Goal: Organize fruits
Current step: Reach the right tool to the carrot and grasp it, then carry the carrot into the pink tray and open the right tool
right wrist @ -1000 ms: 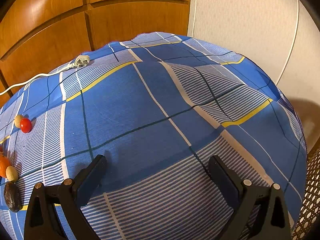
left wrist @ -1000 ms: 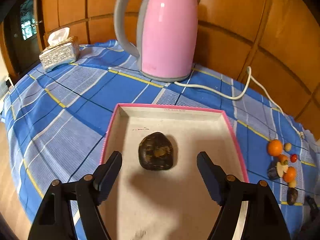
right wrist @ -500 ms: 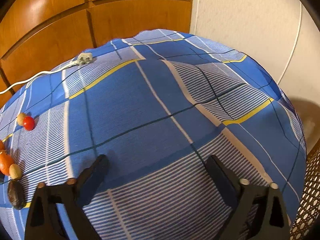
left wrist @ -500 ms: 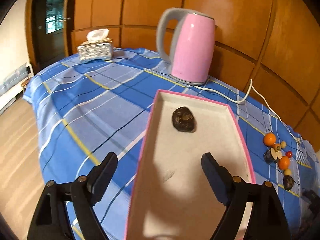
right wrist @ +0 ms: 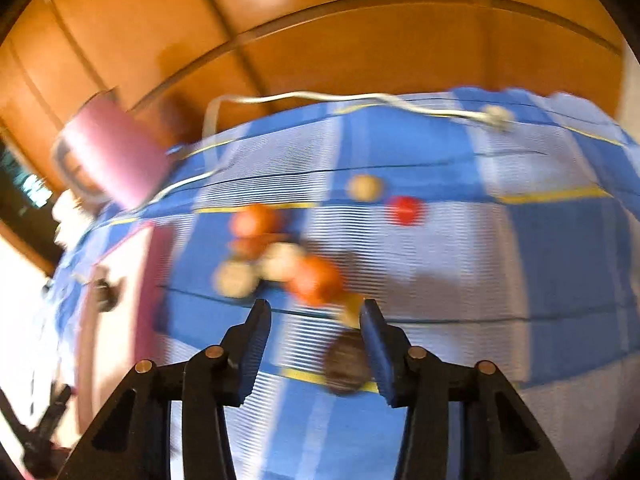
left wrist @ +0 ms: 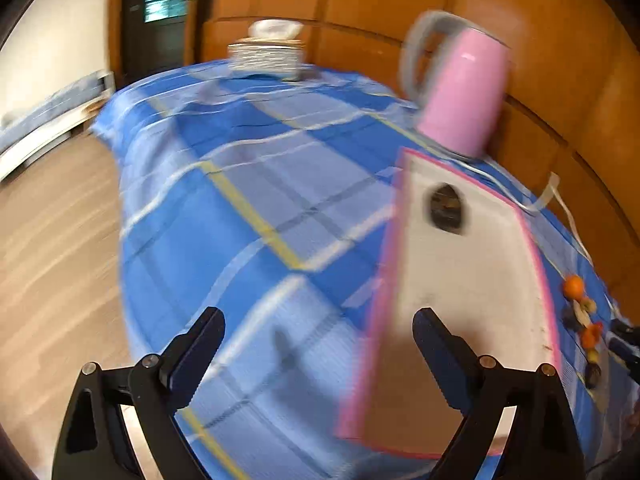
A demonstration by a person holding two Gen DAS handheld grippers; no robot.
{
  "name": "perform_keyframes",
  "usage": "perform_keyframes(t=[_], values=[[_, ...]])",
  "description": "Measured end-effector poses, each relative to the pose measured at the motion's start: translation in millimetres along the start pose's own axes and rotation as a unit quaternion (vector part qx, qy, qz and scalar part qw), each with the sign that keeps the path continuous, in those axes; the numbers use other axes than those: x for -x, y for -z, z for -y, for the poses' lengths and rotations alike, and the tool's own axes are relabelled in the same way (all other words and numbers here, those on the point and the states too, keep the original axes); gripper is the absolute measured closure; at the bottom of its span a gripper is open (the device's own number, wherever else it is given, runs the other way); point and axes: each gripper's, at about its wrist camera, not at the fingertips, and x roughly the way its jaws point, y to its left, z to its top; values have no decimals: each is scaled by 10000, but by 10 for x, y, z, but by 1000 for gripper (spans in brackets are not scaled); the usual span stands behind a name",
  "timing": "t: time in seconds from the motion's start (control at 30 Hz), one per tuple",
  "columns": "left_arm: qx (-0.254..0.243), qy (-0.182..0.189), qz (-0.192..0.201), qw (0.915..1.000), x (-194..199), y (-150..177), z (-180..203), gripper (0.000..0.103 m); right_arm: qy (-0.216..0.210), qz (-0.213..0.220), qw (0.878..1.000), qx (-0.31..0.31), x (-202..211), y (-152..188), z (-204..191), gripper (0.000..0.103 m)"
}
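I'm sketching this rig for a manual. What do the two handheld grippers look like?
Both match: the left gripper and right gripper each have two black plastic arms with triangular cut-outs, silver round rivets at the joints, and dark blue flat finger pads. No cables, markings, hands or sleeves show in either wrist view.

The left gripper (left wrist: 318, 344) points downward with its jaws opening wide, nothing between them. The right gripper (right wrist: 314, 330) points downward, its jaws closing.

Blue plaid tablecloth (left wrist: 248, 216) with yellow stripes, pink kettle (left wrist: 464, 96), pink-rimmed white tray (left wrist: 472, 280), orange fruits (right wrist: 316, 280)
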Motion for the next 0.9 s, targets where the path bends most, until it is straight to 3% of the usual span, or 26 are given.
perform_keyframes(t=[0.13, 0.23, 0.4, 0.47, 0.5, 0.7, 0.9], values=[[499, -307, -50, 9983, -8, 11, -407, 7, -312, -164, 9994, 11, -180, -194, -273, 56], [604, -269, -53, 9978, 0, 36, -478, 7, -149, -220, 9996, 25, -338, -293, -406, 56], [31, 168, 79, 9998, 52, 75, -173, 7, 243, -574, 9980, 94, -607, -368, -466, 56], [-190, 359, 74, 9991, 60, 117, -26, 7, 514, -674, 9959, 309, -705, -343, -497, 65], [-295, 441, 32, 9986, 47, 151, 47, 7, 614, -607, 9953, 449, -704, -342, -512, 78], [-534, 572, -179, 9968, -14, 282, 239, 7, 434, -441, 9967, 517, -527, -272, -439, 78], [-315, 499, -359, 9976, -89, 295, 154, 7, 35, -145, 9970, 758, -210, -108, -522, 78]])
